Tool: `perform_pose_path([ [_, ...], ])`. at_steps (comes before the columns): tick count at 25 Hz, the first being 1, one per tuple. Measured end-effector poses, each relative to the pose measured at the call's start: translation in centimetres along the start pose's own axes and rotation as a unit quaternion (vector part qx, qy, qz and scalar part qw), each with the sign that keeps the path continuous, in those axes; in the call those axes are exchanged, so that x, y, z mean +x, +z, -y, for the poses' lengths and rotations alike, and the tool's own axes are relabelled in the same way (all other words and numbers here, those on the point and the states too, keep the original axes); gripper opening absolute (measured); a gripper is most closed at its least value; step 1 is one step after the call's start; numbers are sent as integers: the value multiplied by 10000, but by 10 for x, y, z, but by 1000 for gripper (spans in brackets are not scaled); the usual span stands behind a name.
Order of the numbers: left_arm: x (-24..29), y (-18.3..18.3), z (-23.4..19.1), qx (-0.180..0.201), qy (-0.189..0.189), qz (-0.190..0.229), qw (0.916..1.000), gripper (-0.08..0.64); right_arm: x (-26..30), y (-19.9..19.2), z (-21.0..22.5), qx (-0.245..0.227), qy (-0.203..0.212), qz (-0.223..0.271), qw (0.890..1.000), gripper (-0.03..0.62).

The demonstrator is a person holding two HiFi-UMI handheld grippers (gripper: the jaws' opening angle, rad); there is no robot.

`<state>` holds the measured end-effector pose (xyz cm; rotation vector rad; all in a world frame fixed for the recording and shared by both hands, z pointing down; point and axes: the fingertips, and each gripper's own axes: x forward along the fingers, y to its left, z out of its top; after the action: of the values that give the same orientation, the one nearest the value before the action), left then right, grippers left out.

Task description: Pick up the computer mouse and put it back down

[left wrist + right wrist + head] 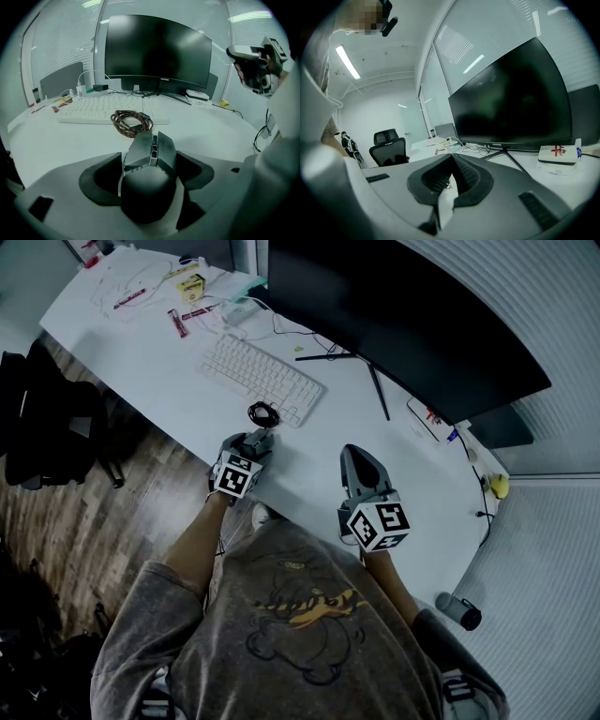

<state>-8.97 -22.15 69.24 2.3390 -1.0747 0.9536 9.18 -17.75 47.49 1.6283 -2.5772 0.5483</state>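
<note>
Ahead of your left gripper (149, 172), the monitor (157, 49) bezel reads "coocaa"; a white box (555, 154) ahead-right of your right gripper (451, 174) bears a red cross.

The computer mouse (149, 168) looks matt dark plastic, the cable (132, 123) braided, the desk (211, 131) smooth white, the floor (103, 521) wood-grained.

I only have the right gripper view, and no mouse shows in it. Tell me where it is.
Observer: The computer mouse sits between the jaws of the left hand-held gripper, which are closed on its sides.
Operator: Say what lies ahead of it.
Observer: A coiled cable, just in front of the white keyboard.
Operator: Place the right hand-held gripper from above.
Observer: In the head view it is over the desk, right of the left one and apart from it.
</note>
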Motion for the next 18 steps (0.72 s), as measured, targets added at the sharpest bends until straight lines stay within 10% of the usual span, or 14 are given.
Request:
perform_pose_path([
  [18, -4, 2, 0, 105, 194, 75, 9997, 324, -1, -1, 4, -4, -56, -15, 10000, 6],
])
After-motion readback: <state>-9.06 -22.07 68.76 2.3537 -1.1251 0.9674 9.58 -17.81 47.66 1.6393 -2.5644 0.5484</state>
